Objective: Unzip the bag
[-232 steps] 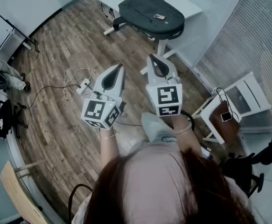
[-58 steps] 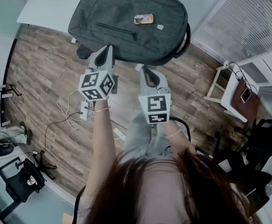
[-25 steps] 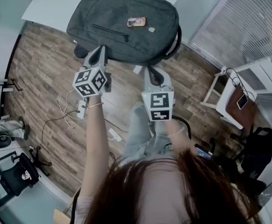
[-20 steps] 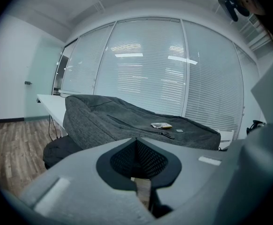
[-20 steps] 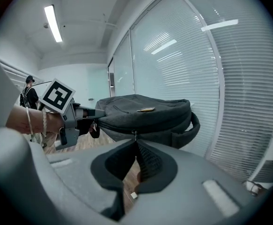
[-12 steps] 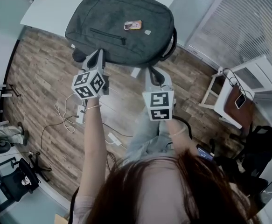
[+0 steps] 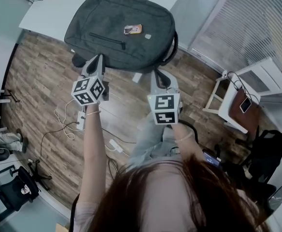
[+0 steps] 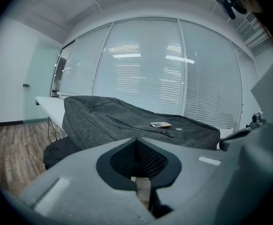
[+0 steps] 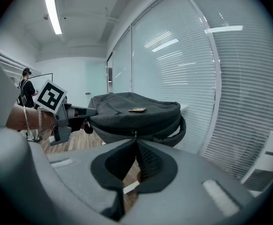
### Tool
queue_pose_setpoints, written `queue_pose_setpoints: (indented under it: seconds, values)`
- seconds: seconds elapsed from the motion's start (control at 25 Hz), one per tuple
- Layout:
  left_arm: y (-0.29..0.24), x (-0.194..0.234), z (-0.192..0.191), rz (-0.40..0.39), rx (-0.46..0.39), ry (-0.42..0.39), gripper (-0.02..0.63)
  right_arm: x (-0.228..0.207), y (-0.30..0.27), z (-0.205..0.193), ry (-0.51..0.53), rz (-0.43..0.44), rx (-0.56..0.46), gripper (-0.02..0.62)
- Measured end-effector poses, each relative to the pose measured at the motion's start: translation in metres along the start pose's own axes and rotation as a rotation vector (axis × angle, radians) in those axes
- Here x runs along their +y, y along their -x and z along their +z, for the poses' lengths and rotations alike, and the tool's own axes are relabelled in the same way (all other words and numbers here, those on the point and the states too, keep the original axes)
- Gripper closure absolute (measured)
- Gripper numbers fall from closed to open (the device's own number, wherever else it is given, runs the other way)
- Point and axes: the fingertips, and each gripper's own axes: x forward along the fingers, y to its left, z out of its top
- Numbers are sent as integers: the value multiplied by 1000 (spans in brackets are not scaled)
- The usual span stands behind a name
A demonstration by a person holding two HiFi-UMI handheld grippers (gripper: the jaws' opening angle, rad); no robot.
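A dark grey backpack [image 7: 121, 30] lies flat on a white table [image 7: 49, 8], with a small card [image 7: 132, 29] on top and its front pocket zipper [image 7: 107, 37] closed. My left gripper [image 7: 99, 57] is shut, its tips at the bag's near left edge; whether they pinch fabric does not show. My right gripper [image 7: 158, 72] is shut just short of the bag's near right edge. In the right gripper view a zipper pull [image 9: 135, 134] hangs on the bag [image 9: 136, 111] right above the tips [image 9: 136, 138]. The left gripper view shows the bag [image 8: 127, 123] close ahead.
A white stand with a phone [image 7: 245, 105] is at the right beside the blinds [image 7: 247, 23]. Cables and a power strip [image 7: 80, 120] lie on the wooden floor. A black chair [image 7: 271, 153] stands at the far right. A person [image 9: 27, 93] stands far off.
My right gripper has crept a little closer to the bag's near edge. The left gripper has stayed at the bag's left edge. Both jaws remain shut.
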Motion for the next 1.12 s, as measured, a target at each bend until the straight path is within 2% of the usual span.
queue_pose_setpoints:
  seconds: [1.12]
  values:
    - [-1, 0, -2, 7, 14, -8, 598, -48, -4, 8, 61, -3, 98, 584]
